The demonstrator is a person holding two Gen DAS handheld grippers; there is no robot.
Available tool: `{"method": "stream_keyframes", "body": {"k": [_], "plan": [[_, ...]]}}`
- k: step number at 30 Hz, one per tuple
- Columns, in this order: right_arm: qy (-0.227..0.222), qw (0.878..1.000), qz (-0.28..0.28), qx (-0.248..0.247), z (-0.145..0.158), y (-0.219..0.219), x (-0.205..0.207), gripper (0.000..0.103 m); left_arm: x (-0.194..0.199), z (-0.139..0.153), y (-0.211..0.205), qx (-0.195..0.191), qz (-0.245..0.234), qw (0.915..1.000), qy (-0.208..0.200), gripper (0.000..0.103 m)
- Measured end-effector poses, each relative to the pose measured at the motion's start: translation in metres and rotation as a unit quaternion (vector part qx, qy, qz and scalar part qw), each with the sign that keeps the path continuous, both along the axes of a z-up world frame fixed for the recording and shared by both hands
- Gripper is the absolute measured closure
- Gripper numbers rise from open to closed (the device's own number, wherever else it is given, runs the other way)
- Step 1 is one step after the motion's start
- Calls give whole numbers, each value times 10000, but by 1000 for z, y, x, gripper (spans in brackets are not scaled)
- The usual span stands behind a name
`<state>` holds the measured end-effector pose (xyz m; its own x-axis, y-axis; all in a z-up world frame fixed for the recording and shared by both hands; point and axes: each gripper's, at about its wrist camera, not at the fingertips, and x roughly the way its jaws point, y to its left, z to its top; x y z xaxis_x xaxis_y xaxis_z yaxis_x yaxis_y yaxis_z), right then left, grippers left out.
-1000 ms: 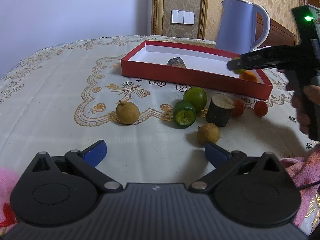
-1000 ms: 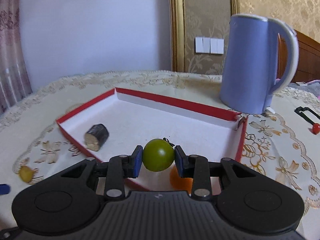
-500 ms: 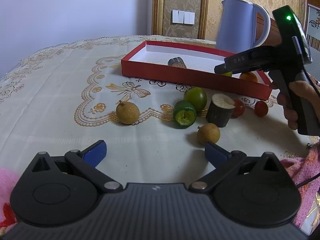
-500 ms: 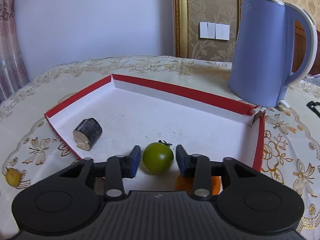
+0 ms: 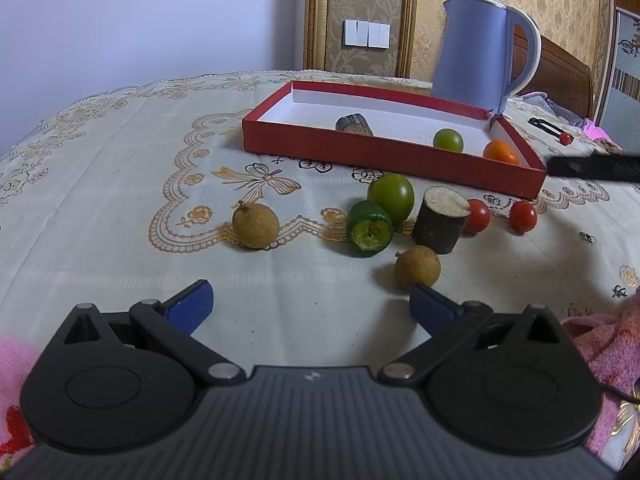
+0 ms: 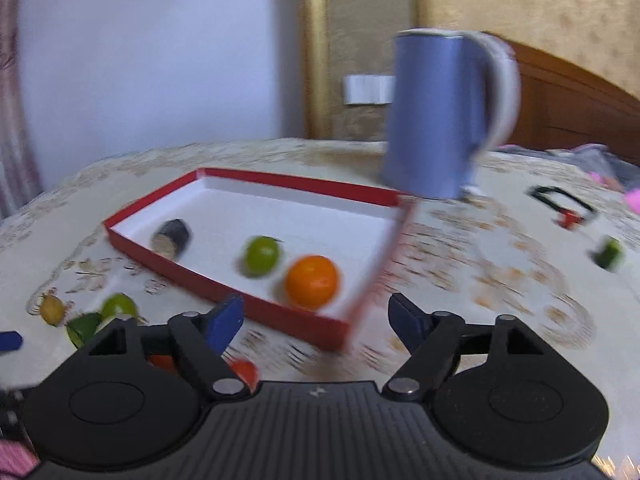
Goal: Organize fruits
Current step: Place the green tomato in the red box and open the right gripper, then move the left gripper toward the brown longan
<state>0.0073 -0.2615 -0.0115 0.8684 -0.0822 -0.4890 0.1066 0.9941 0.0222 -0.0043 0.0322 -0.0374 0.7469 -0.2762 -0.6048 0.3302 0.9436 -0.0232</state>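
Note:
The red tray [image 5: 360,148] with a white floor holds a small green fruit [image 5: 448,139], an orange fruit [image 5: 501,152] and a dark log piece [image 5: 354,124]. My right gripper [image 6: 316,317] hovers just outside the tray's near corner [image 6: 340,332]; its jaws are opening with nothing between them, and the green fruit [image 6: 262,256] lies free in the tray. My left gripper [image 5: 310,304] rests open and empty over the cloth. In front of it lie two longans [image 5: 256,225], a green fruit [image 5: 391,197], a cut green fruit [image 5: 369,234], a log stump [image 5: 440,219] and two red tomatoes [image 5: 477,216].
A blue kettle [image 5: 476,52] stands behind the tray's far right corner. A black clip with a red tip [image 6: 560,204] and a green piece [image 6: 608,254] lie on the cloth to the right. Pink fabric [image 5: 608,340] sits at the near right edge.
The right gripper let go of the green fruit inside the tray, spread its jaws and drew back out of the tray toward the right. The left gripper stayed put.

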Motion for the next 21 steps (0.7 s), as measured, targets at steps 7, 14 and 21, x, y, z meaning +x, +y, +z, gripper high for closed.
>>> {"method": "stream_keyframes", "body": {"k": [7, 14, 21], "plan": [[-209, 9958, -854, -267, -19, -14, -46, 17, 1, 0, -1, 43, 4, 10000, 2, 0], [-160, 9953, -947, -157, -26, -22, -45, 17, 4, 5, 5, -125, 338, 9993, 60, 0], [-291, 9948, -960, 161, -26, -31, -52, 16, 34, 19, 11, 94, 1023, 9946, -147, 0]]}}
